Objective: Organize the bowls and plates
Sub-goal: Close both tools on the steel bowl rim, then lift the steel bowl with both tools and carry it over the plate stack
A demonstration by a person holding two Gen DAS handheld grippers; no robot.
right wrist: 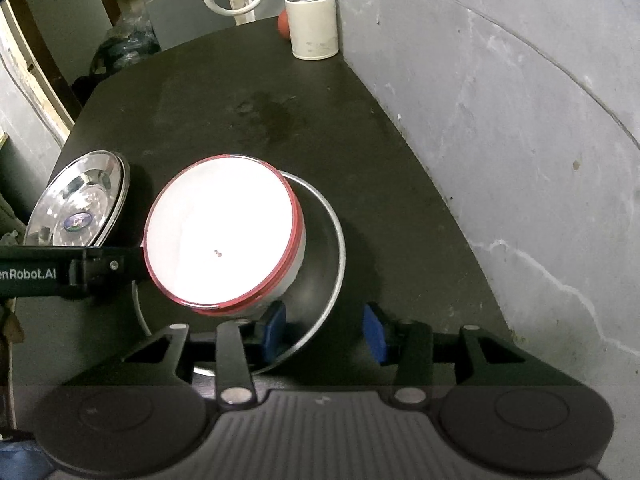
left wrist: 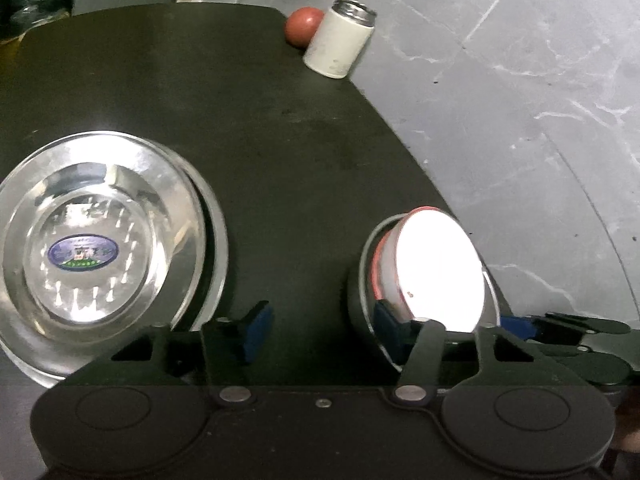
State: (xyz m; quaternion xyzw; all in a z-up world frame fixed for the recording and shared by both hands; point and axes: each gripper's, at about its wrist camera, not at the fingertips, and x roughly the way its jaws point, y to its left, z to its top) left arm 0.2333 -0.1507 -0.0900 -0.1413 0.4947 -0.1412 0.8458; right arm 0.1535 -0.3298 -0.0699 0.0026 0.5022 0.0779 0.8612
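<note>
Right wrist view: dark worktop [right wrist: 248, 92] against a grey marbled wall, and on it the steel plate [right wrist: 338, 256] carrying the white bowl [right wrist: 224, 232] with the red rim, which looks tilted rather than seated flat. Second steel plate [right wrist: 80, 204] sits at the left edge, apart from the first, with a steel bowl apparently nested in it (clearer in the left wrist view, sticker in the middle). Far corner: white canister [right wrist: 313, 24] upright, a red ball [right wrist: 283, 24] just behind it, well clear of the work. Right gripper [right wrist: 324, 332]: jaws wide apart, nothing held, straddling the near rim of the plate. Left gripper [left wrist: 320, 332]: jaws also wide apart, gripping nothing; its right-side pad sits at the near lip of the white bowl, and from the right wrist view that arm reaches in against the bowl's left side, though I can't tell if it actually touches. My read: the step is getting the white bowl settled or lifted for stacking. Advice: close on the bowl wall just under the red rim, not the plate edge, since thin steel will skid. Keep the other gripper steadying the plate. Lift straight up and level before moving over to the left stack. Risk: the tilted bowl tips and slides the plate toward the edge.
</note>
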